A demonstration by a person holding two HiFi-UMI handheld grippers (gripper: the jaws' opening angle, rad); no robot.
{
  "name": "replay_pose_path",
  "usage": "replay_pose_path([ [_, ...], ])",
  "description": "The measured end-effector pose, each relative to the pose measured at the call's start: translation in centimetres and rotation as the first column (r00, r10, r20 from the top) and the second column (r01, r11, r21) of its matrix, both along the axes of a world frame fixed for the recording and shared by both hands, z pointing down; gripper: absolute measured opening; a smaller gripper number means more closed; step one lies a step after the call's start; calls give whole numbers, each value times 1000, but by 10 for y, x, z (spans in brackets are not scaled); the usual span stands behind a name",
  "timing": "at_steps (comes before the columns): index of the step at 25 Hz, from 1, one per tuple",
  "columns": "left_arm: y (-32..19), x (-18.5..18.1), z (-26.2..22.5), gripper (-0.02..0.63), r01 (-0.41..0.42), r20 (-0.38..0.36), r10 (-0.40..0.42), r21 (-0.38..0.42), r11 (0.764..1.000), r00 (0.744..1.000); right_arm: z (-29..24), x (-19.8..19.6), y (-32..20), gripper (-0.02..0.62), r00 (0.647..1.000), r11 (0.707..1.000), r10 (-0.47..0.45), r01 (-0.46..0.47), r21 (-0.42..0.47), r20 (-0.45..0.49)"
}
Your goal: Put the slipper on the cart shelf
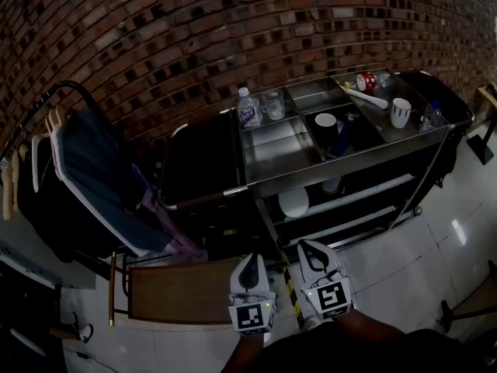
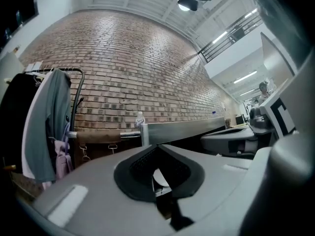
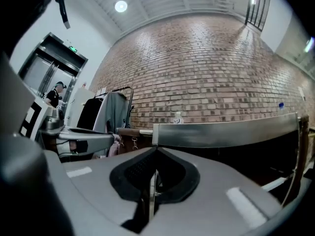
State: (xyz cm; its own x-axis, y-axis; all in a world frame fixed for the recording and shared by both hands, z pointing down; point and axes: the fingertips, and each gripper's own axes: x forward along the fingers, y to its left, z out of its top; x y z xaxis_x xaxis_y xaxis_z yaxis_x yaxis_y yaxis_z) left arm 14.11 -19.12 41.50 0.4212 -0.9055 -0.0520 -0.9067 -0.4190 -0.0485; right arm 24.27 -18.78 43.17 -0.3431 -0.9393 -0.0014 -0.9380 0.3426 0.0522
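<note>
**Jaws shut on both sides, nothing held**

Writing first: the clear plastic bottle with a white-and-purple label (image 1: 248, 109) stands at the back-left corner of the long stainless-steel cart (image 1: 326, 174). Its print is too small to read. The only other marks are the black-and-white square patterns on the left marker cube (image 1: 251, 315) and the right marker cube (image 1: 332, 296).

Now the hands. The grey left gripper (image 1: 250, 261) and the grey right gripper (image 1: 309, 252) sit side by side low in the head view. Both are aimed level at the cart's front, the right one a little further forward. In the left gripper view the black pads meet at their tips. A sliver of white shows through the slit below them, and I cannot tell what it is. In the right gripper view the pads are pressed flat together with nothing between them. Each gripper shows at the edge of the other's view.

The white slipper (image 1: 293, 201), as far as I can make it out, is the pale rounded shape lying on the dark shelf (image 1: 365, 193) under the cart's top, near the middle post. It's too dim there to be sure. Behind it all runs the red brick wall (image 1: 233, 22).
</note>
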Motion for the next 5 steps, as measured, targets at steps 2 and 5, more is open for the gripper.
replay_pose_path([
  [2,3,-1,0,15,3,-2,-3,-3,1000,1000,-3,-2,3,2,1000,1000,-10,10,6,-7],
  [5,6,-3,-1,15,13,-4,-13,-4,1000,1000,-5,-3,6,2,999,999,-25,26,29,-36],
])
